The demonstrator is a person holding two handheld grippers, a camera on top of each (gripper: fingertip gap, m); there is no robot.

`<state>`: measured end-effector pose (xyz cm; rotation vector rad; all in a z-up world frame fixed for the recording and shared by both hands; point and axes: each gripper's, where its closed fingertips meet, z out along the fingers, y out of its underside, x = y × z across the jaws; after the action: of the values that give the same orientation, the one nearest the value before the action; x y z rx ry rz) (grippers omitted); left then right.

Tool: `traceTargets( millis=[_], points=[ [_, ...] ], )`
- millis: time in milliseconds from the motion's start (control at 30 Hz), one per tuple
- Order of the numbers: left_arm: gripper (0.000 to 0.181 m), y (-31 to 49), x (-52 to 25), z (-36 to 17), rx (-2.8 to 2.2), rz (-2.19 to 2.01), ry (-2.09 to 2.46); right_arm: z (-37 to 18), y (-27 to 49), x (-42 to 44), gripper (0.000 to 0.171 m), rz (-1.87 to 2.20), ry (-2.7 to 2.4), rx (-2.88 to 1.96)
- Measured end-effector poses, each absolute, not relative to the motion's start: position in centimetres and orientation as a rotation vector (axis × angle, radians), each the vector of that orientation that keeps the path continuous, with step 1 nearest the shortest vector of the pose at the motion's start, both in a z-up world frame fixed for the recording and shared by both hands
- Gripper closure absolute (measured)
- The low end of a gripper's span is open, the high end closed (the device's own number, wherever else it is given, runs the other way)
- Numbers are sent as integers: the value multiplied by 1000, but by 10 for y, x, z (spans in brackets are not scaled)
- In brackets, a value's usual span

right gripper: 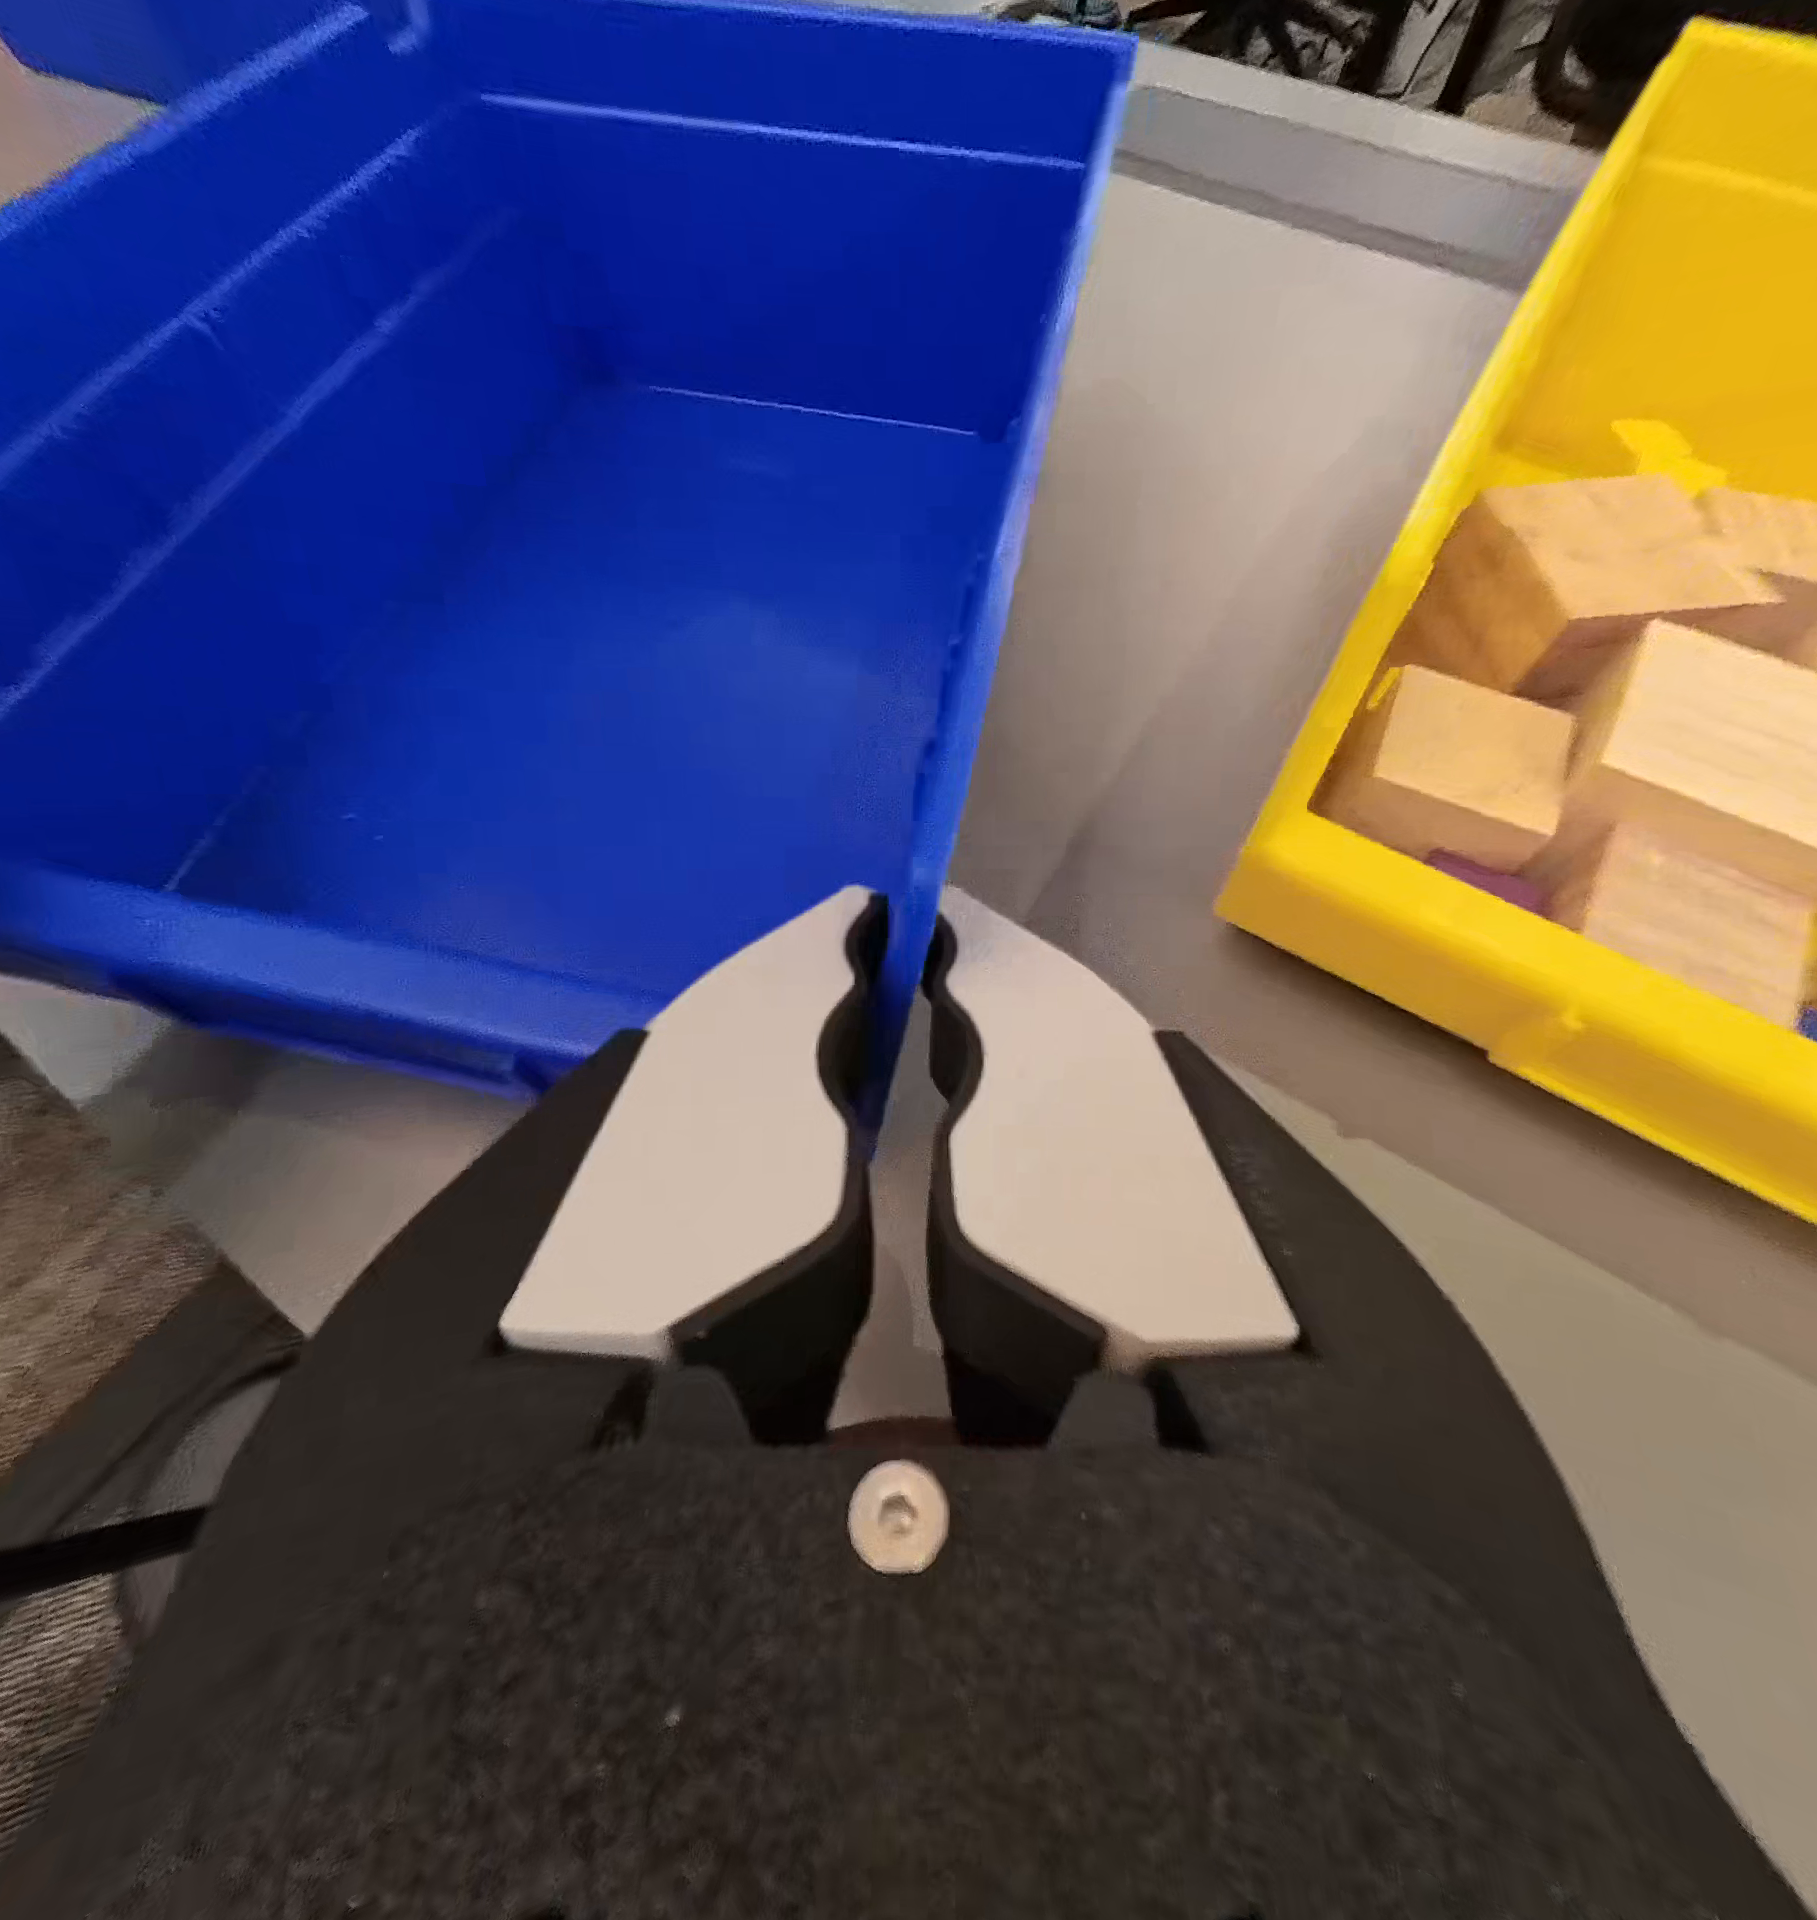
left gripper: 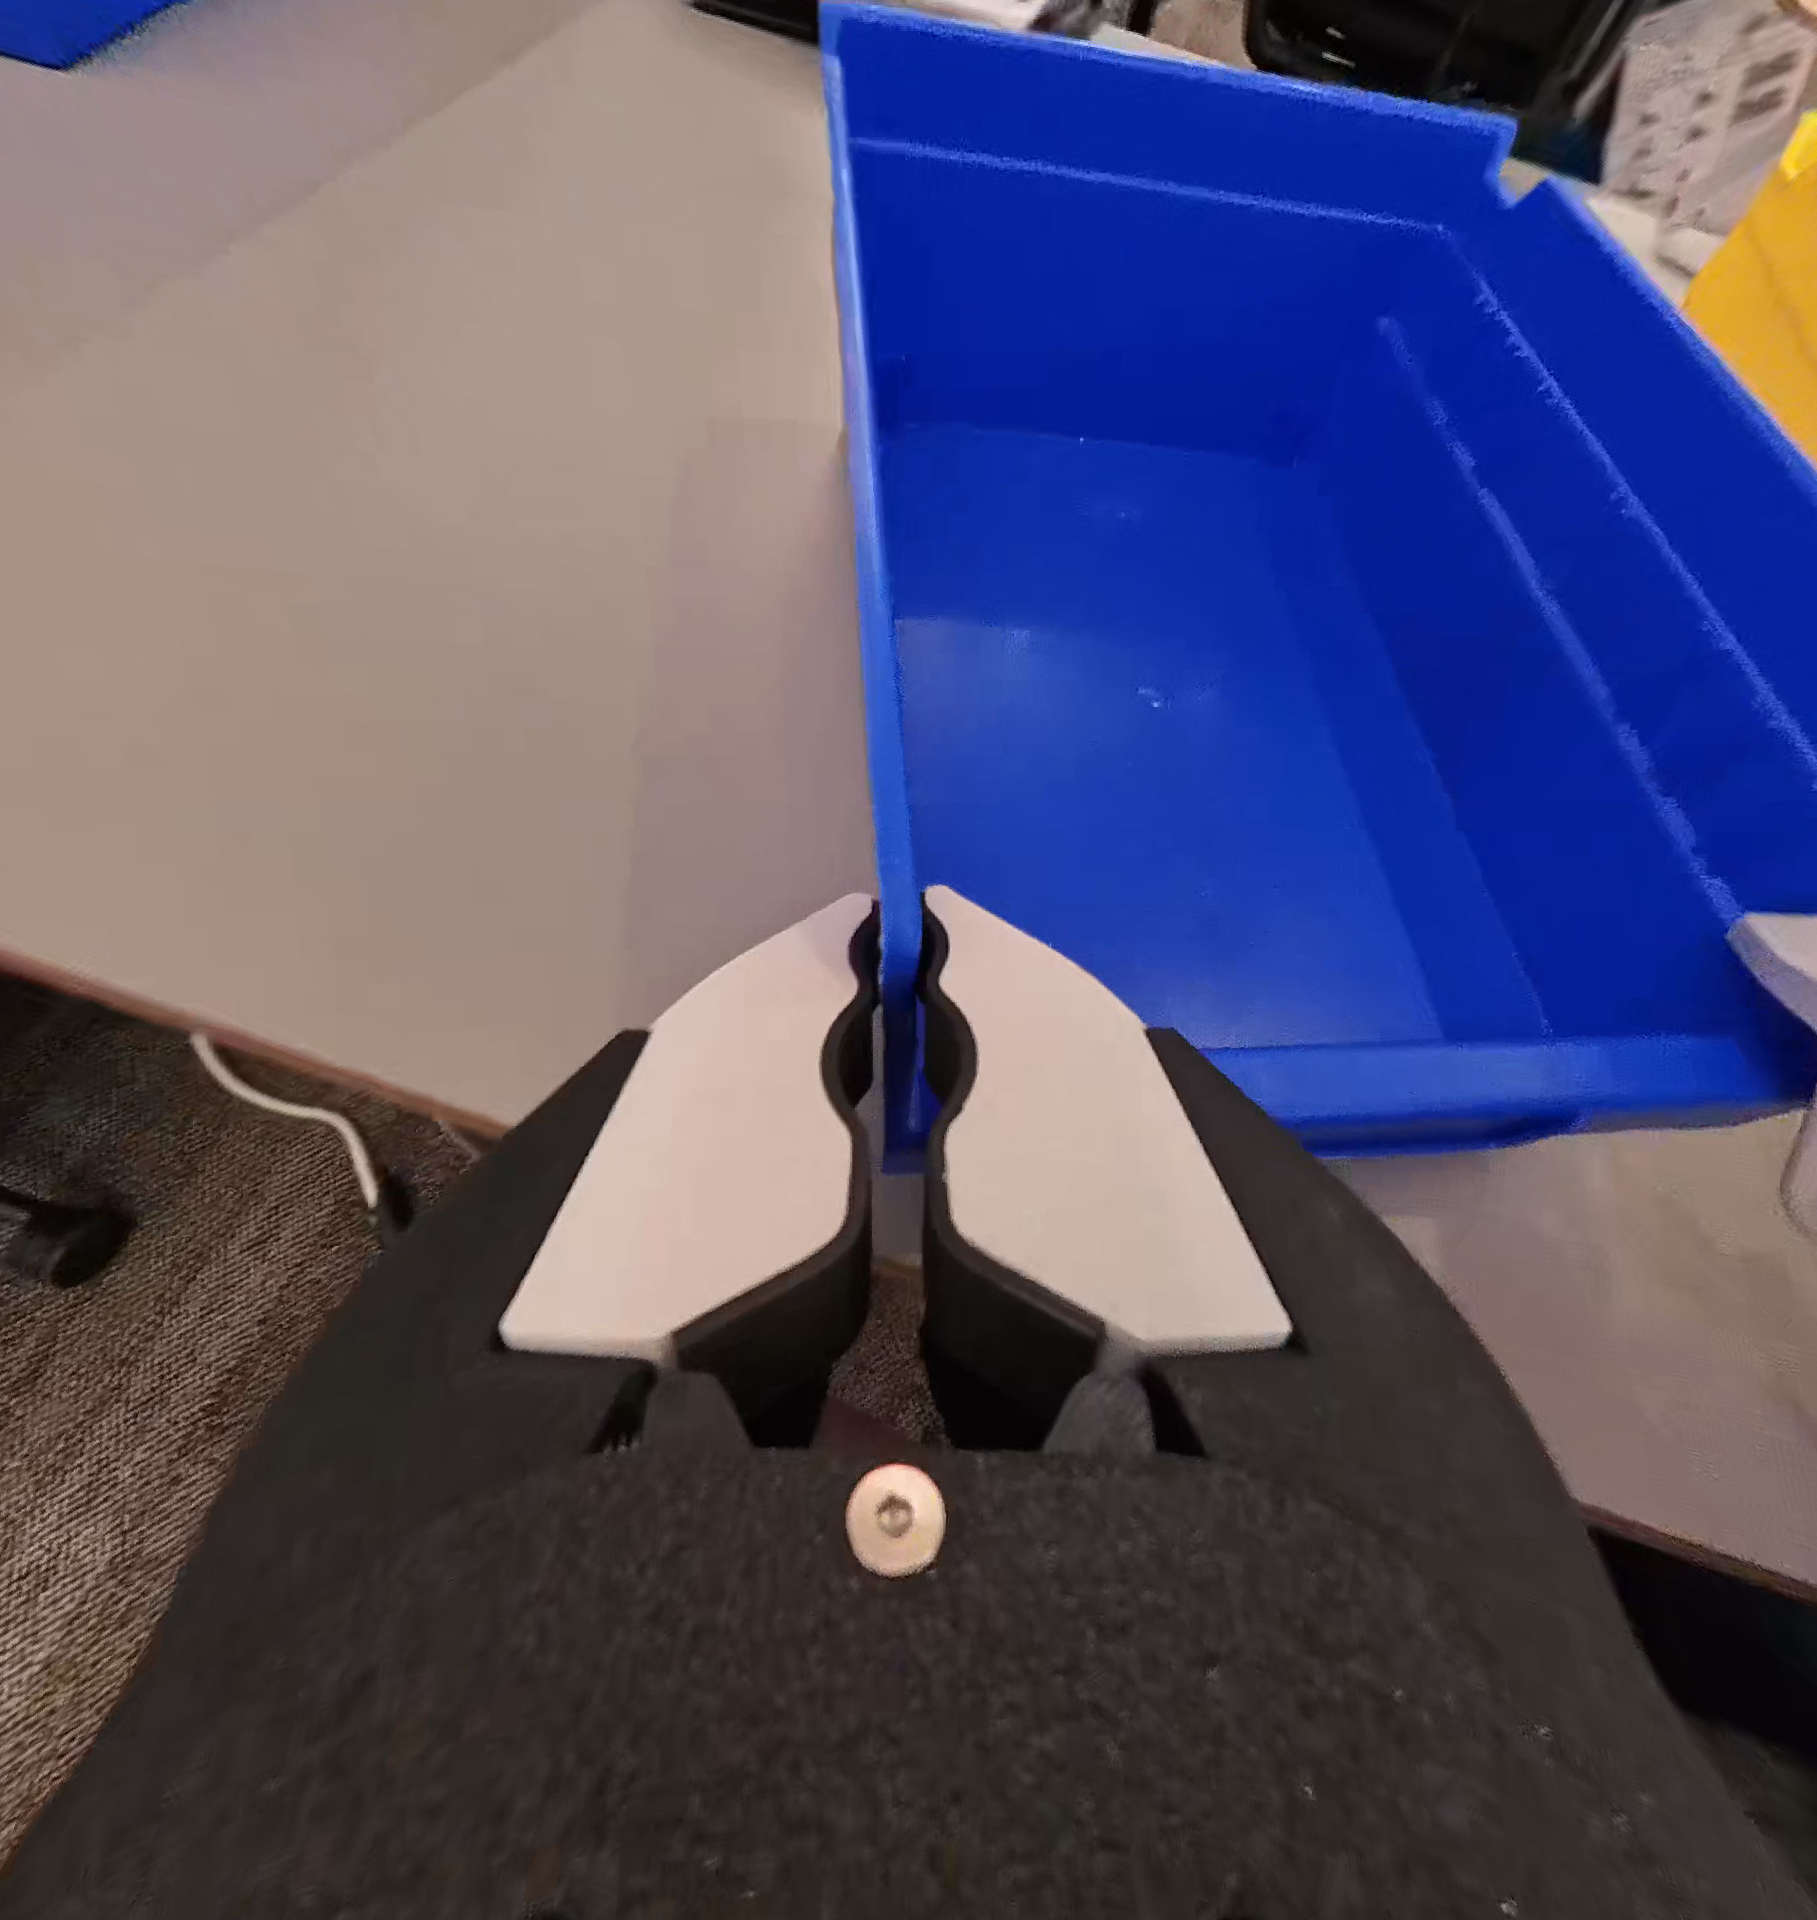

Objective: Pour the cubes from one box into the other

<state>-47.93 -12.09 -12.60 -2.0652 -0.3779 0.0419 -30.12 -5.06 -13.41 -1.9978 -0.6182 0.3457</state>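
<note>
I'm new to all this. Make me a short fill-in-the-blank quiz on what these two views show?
1. Both grippers, left gripper and right gripper, clamp the walls of the ___ box.
2. That box holds ___ cubes.
3. The wooden cubes lie in the ___ box.
4. Both boxes sit on a ___ table.

Missing words: blue; no; yellow; grey

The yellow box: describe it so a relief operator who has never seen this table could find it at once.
On the grey table, look to the right of the empty blue box that both grippers clamp by its side walls. The yellow box sits there, apart from it. It alone is yellow and holds pale wooden cubes.
</note>
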Motion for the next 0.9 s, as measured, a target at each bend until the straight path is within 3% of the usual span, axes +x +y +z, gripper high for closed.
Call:
traceTargets(
  millis=[200,367,500,633,767,900],
  points=[
    [177,-134,-465,-73,-1875,180,-268,-94,-57,-288,169,367,-554,-1940],
    [178,-112,-423,-9,-1735,123,-172,-16,-49,-240,169,260,-468,-1728],
    [178,-76,-352,44,-1669,13,-37,46,-39,-161,168,171,-360,-1635],
    [178,-34,-248,77,-1601,-44,108,66,-24,-54,167,75,-235,-1625],
    [179,8,-137,68,-1630,-147,157,51,-14,57,167,-47,-128,-1684],
    [178,29,-22,20,-1706,-187,263,17,2,172,169,-61,57,-1791]
  ],
)
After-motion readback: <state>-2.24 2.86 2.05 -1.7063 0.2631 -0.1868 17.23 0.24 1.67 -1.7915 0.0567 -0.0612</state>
